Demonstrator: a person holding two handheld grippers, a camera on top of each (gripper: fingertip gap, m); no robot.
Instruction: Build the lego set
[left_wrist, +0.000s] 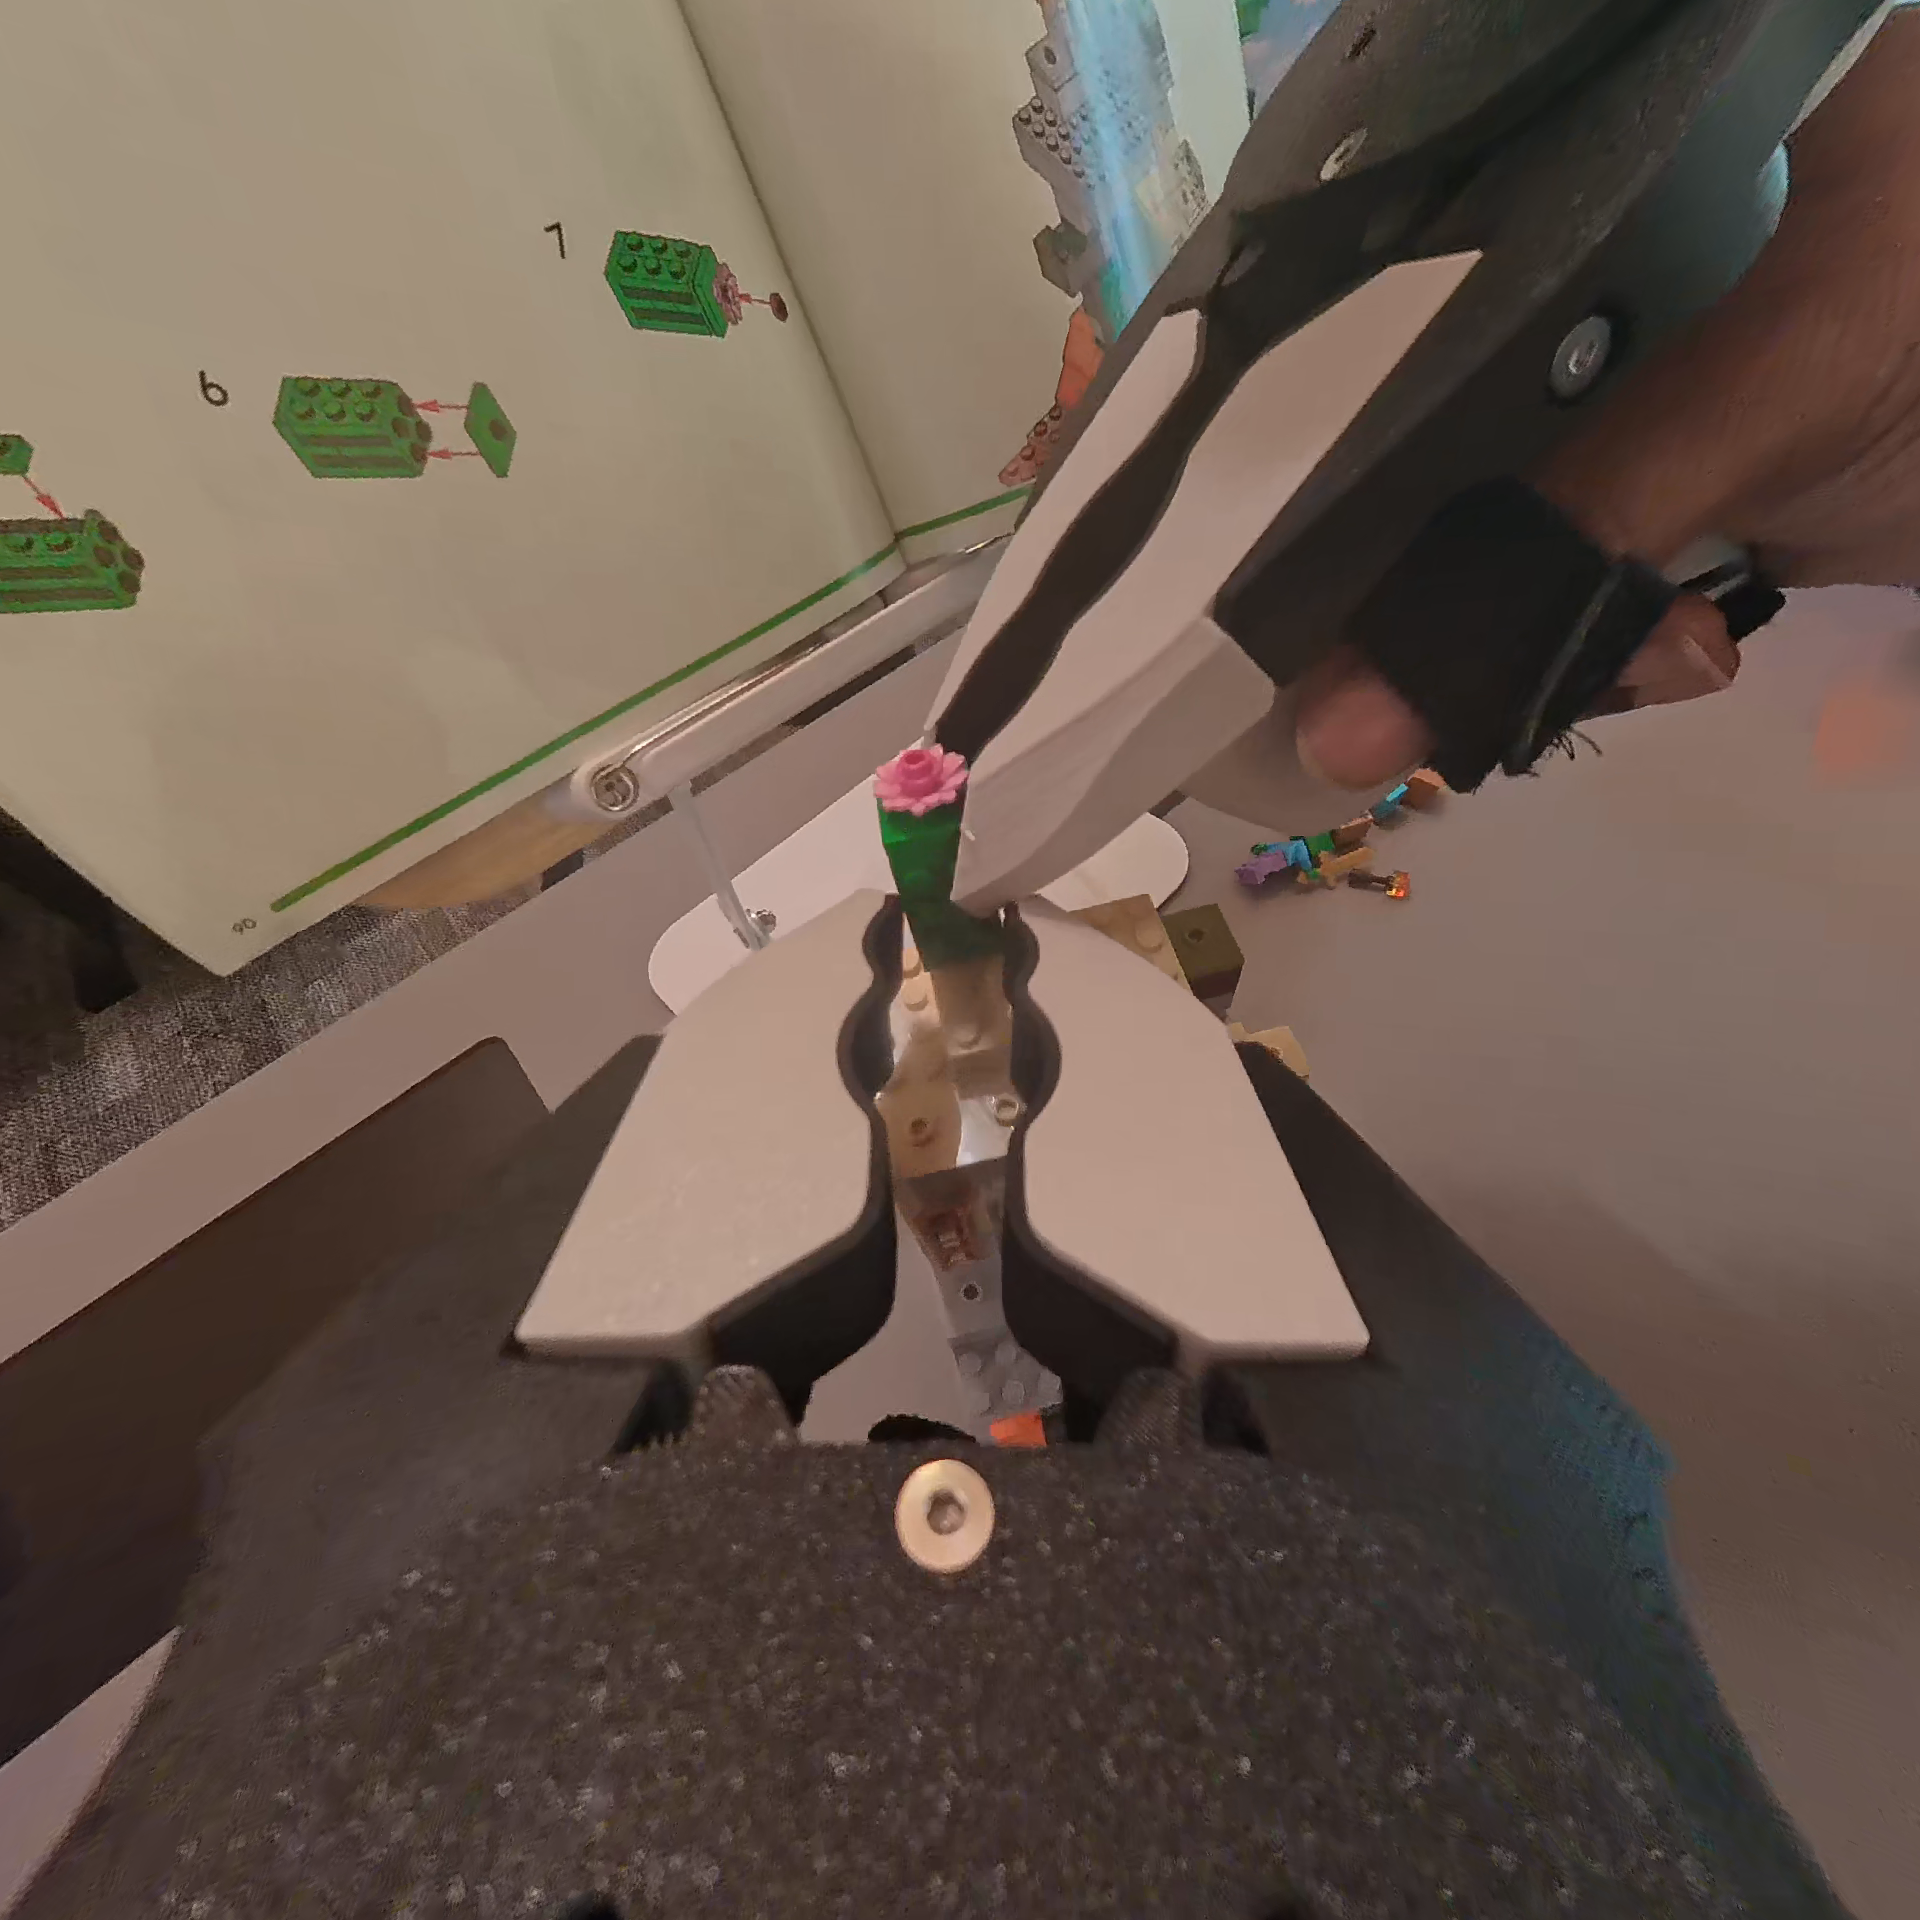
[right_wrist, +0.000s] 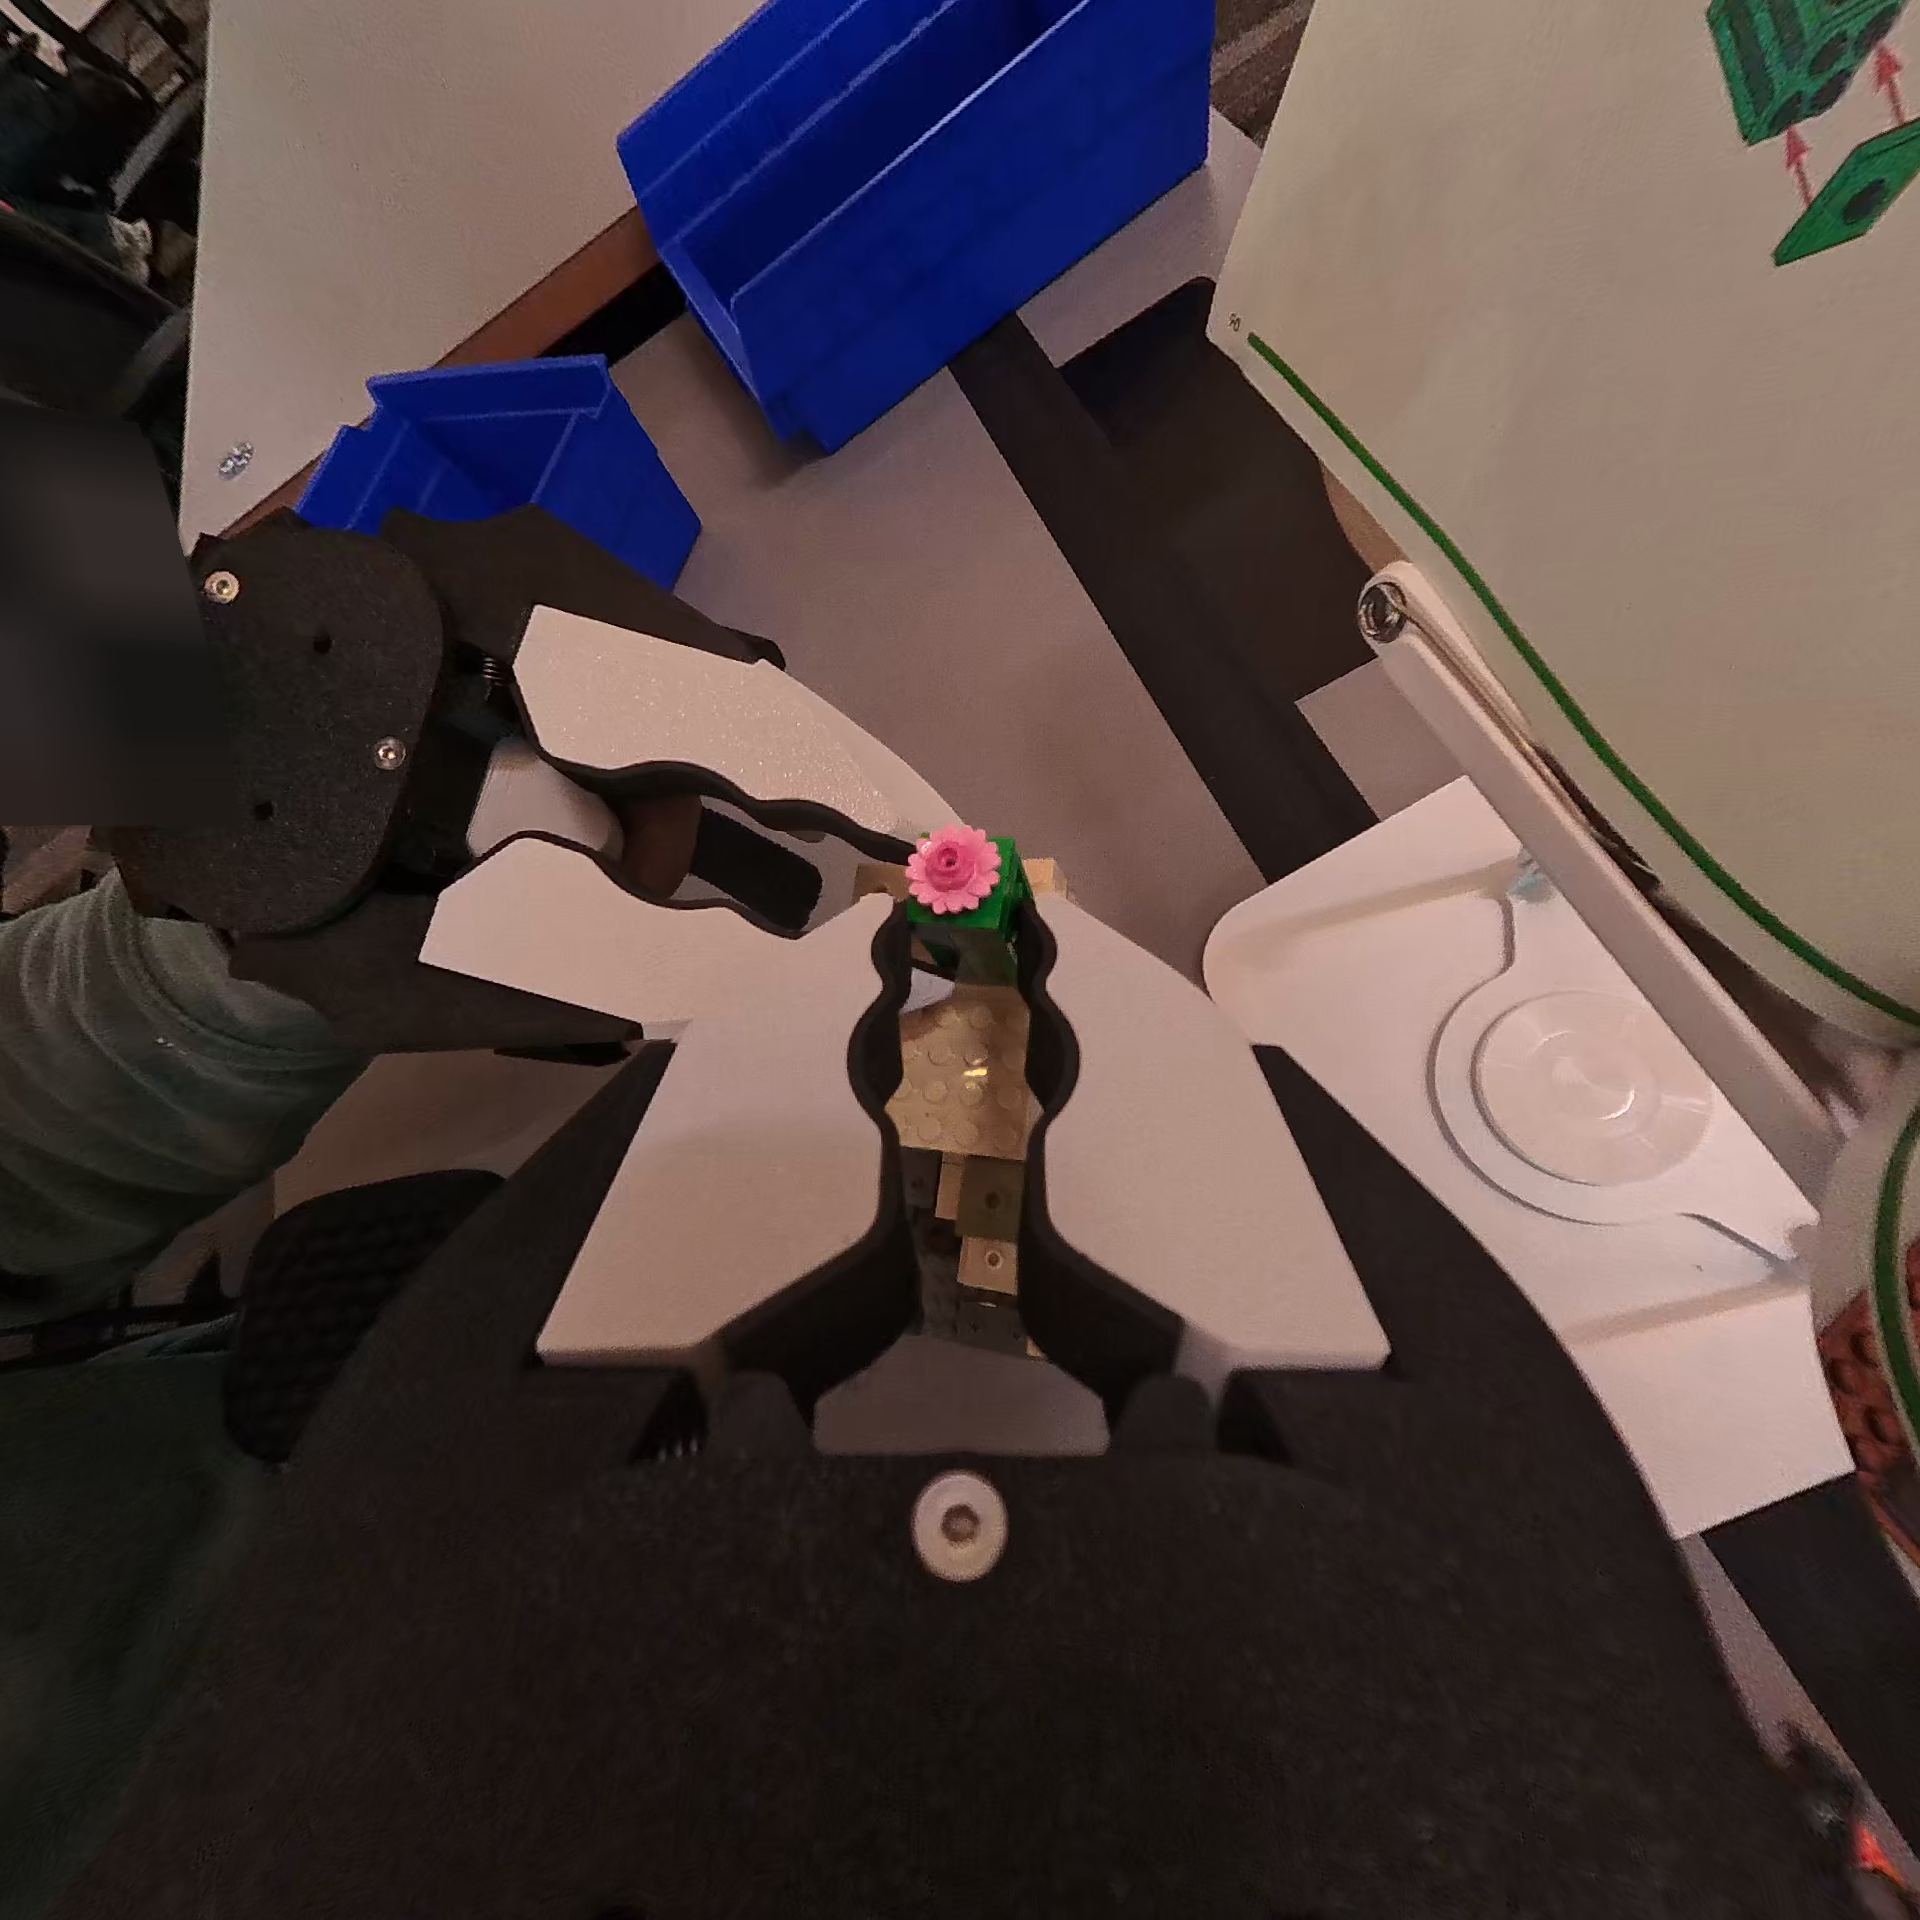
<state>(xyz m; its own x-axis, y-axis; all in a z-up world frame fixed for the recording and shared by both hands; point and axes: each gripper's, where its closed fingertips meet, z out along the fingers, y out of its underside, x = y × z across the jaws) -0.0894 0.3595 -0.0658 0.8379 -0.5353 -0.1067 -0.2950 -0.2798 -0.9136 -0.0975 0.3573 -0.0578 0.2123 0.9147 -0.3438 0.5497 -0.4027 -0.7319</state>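
A small green block (left_wrist: 920, 862) with a pink flower (left_wrist: 920, 781) on its end is held in the air between both grippers. My left gripper (left_wrist: 951, 925) is shut on the block's lower end. My right gripper (left_wrist: 945, 748) comes in from the upper right, its tips at the flower end. In the right wrist view the flower (right_wrist: 951, 873) faces the camera and the green block (right_wrist: 1003, 899) sits between the tips of my right gripper (right_wrist: 964, 925). The left gripper (right_wrist: 899, 844) reaches in from the left.
An open instruction booklet (left_wrist: 416, 416) stands on a white holder (right_wrist: 1507, 1091). Two blue bins (right_wrist: 914, 208) (right_wrist: 520, 468) sit at the back. A tan brick build (left_wrist: 1153, 925) lies below the grippers, and small figures (left_wrist: 1320, 857) lie to the right. The tips of both grippers are at nearly the same place.
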